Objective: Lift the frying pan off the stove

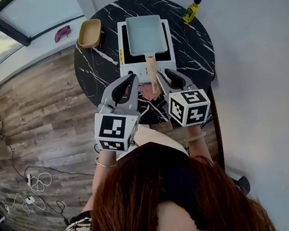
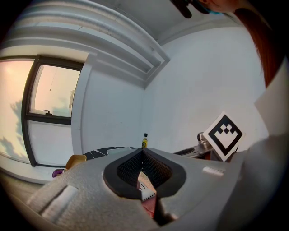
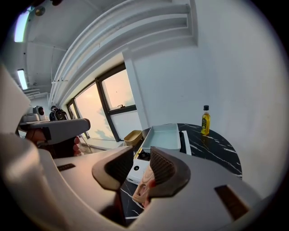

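Observation:
A pale rectangular frying pan (image 1: 145, 33) sits on a white stove (image 1: 123, 61) on the round black marble table (image 1: 194, 50). Its wooden handle (image 1: 152, 73) points toward me. My left gripper (image 1: 130, 79) hovers just left of the handle, and its jaws meet at the tips with nothing held. My right gripper (image 1: 162, 75) is just right of the handle, open. In the right gripper view the pan (image 3: 162, 135) lies ahead beyond the right gripper (image 3: 140, 164), and the handle's end (image 3: 141, 191) shows low in the gap, untouched. The left gripper (image 2: 142, 153) points past the table toward the wall.
A tan bowl (image 1: 89, 33) stands at the table's left edge and a yellow oil bottle (image 1: 191, 10) at its far right. A pink cloth (image 1: 146, 92) lies under the handle's end. Cables (image 1: 35, 184) trail over the wooden floor on the left.

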Motion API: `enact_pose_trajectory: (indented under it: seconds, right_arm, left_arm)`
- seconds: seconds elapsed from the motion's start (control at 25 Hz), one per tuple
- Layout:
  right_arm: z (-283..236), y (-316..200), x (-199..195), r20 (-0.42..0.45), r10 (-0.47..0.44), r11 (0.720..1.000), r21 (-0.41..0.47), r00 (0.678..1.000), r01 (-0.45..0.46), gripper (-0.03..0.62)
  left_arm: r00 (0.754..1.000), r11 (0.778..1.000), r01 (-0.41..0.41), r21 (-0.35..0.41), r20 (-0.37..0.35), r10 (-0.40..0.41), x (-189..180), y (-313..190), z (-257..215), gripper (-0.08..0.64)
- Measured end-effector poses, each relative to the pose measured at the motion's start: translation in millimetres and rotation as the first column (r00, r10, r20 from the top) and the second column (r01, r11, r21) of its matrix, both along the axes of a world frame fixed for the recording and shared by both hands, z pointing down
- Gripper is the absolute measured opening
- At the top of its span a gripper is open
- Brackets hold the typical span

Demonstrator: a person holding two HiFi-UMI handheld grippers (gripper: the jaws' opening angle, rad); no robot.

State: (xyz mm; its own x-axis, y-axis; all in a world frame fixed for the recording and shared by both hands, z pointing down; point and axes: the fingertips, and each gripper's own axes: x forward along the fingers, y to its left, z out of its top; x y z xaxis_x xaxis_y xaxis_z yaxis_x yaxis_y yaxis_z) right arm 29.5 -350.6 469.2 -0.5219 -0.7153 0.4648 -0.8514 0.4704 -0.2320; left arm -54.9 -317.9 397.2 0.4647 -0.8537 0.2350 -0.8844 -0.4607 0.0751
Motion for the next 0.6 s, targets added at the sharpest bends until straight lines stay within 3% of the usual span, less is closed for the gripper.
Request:
enact_pose_trajectory:
  seconds: [0.6]
  right_arm:
    - [49, -25, -4, 0.011, -0.028, 0.991, -0.134, 1.000, 0.029, 0.161]
  left_arm:
    - [1.000, 0.999, -0.007, -0.046, 0.007, 0.007, 12, -21, 19, 0.012]
